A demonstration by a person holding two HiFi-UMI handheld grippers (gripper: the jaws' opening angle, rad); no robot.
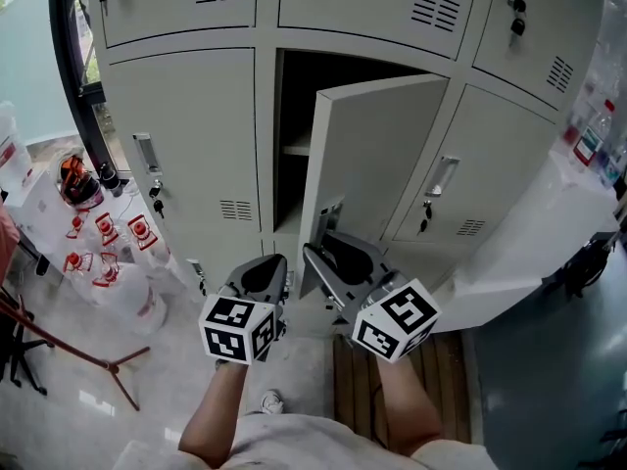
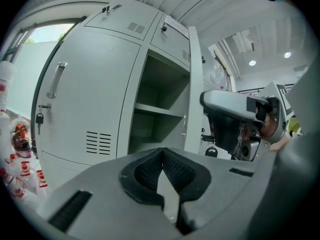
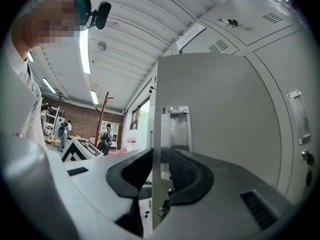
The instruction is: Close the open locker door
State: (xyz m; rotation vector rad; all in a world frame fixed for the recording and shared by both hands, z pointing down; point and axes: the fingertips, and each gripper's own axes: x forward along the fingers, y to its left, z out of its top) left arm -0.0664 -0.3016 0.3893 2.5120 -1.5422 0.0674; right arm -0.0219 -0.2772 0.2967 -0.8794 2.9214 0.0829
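Observation:
The grey locker door [image 1: 377, 155] stands half open, hinged on its right, with the dark compartment and a shelf [image 1: 294, 150] showing behind it. My right gripper [image 1: 318, 251] is level at the door's lower free edge, and its jaws straddle that edge. In the right gripper view the thin door edge [image 3: 156, 109] runs between the pads of the right gripper [image 3: 160, 156], which press on both sides of it. My left gripper [image 1: 266, 267] hangs just left of it, in front of the opening, shut with nothing in it. In the left gripper view the left gripper [image 2: 161, 153] has its tips together.
Closed locker doors [image 1: 186, 145] with hanging keys [image 1: 157, 204] flank the opening. Several red-labelled water bottles [image 1: 108, 253] and a stand's legs [image 1: 108, 365] are on the floor at left. A wooden pallet [image 1: 436, 380] lies underfoot, and a white cabinet [image 1: 549, 233] juts out at right.

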